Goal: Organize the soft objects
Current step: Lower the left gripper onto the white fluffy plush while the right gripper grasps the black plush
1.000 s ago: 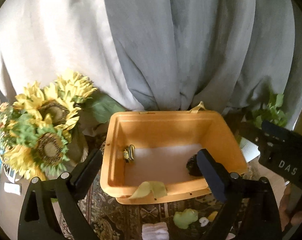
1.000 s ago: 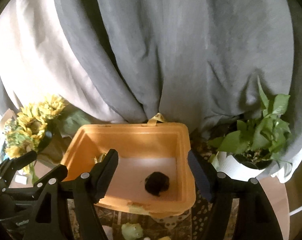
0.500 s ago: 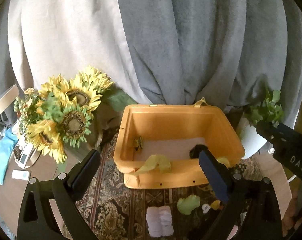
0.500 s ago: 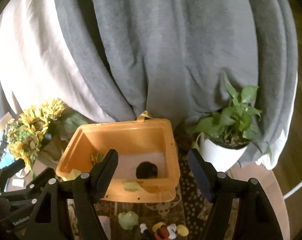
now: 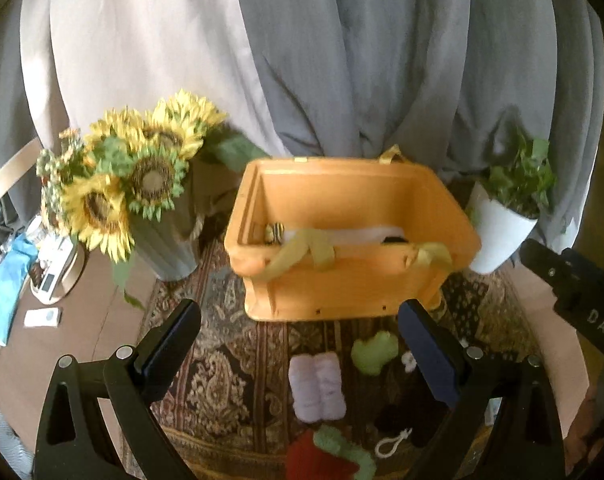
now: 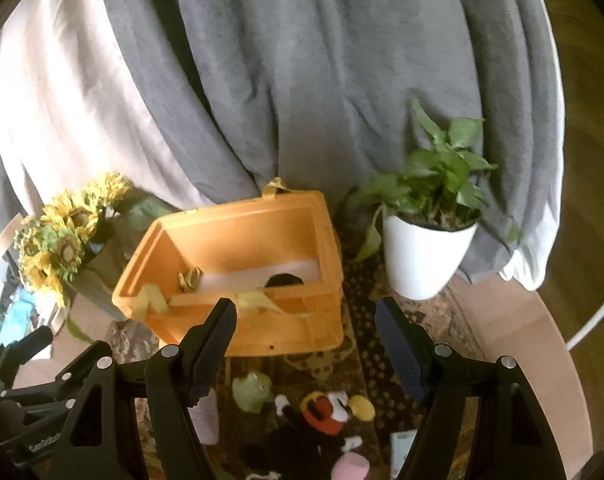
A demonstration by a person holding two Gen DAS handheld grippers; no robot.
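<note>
Soft toys lie between open left tool fingers.

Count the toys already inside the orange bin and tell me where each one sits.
2 visible. A small striped bee toy lies at the left end of the orange bin, and a dark toy lies toward its right end. The near wall hides part of the floor, so more may be hidden.

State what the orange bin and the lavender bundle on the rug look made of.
Orange bin: likely moulded plastic, smooth and matte, with rigid walls and a stepped rim. Lavender bundle: seemingly fuzzy terry or fleece cloth, judging by its soft, rounded folds.
</note>
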